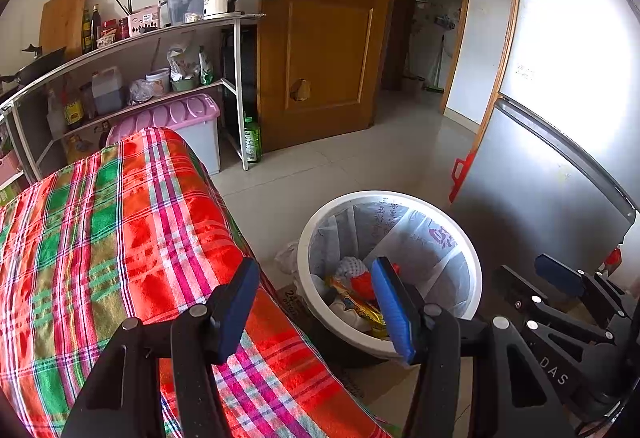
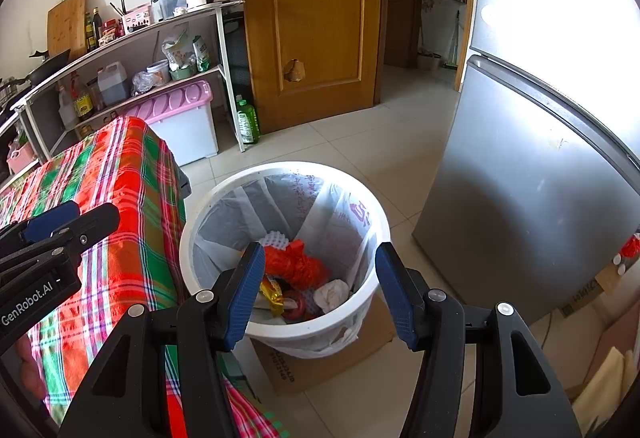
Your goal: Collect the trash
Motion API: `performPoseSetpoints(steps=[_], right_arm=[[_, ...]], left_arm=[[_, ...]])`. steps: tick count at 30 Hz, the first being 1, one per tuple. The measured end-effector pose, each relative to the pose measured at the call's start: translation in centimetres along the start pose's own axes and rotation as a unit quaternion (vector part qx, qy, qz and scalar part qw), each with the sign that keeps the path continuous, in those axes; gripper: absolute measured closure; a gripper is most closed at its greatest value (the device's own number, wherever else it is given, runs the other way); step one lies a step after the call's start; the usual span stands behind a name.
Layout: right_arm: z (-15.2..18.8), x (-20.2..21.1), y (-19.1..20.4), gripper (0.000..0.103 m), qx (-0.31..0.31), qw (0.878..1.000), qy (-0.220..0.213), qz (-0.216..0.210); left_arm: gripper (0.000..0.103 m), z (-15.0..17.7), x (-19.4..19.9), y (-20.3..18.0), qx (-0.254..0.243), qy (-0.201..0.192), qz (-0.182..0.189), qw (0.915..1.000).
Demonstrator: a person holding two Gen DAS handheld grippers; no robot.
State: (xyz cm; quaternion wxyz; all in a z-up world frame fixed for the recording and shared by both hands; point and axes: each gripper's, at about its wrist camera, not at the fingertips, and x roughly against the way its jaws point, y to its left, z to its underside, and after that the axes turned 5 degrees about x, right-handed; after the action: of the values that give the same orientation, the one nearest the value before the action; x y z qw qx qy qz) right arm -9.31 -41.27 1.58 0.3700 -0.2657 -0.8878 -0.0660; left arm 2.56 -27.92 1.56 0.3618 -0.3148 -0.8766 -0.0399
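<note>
Trash (image 2: 298, 280) (partly tool-hidden) inside bin (image 2: 208, 214)

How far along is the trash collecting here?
Mostly done, it seems. The white bin already holds trash: a red bag, a yellow wrapper and crumpled tissue. Both the left hand-held gripper and right hand-held gripper are open and empty. No loose trash shows on the checked cloth.

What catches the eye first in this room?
The bright red-and-green plaid cloth on the left stands out first. Beside it on the floor stands a white trash bin, lined with a bag and holding red and gold wrappers. A silver fridge stands on the right.
</note>
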Motion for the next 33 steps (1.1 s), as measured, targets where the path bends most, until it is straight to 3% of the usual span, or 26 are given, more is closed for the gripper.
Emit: performPoseSetpoints(steps=[33], right_arm=[[0.05,-0.05,0.03,0.045,-0.003,1.0,0.002,0.001]], left_arm=[[0.045,0.16,-0.07,-0.28,-0.003,0.001,0.002,1.0]])
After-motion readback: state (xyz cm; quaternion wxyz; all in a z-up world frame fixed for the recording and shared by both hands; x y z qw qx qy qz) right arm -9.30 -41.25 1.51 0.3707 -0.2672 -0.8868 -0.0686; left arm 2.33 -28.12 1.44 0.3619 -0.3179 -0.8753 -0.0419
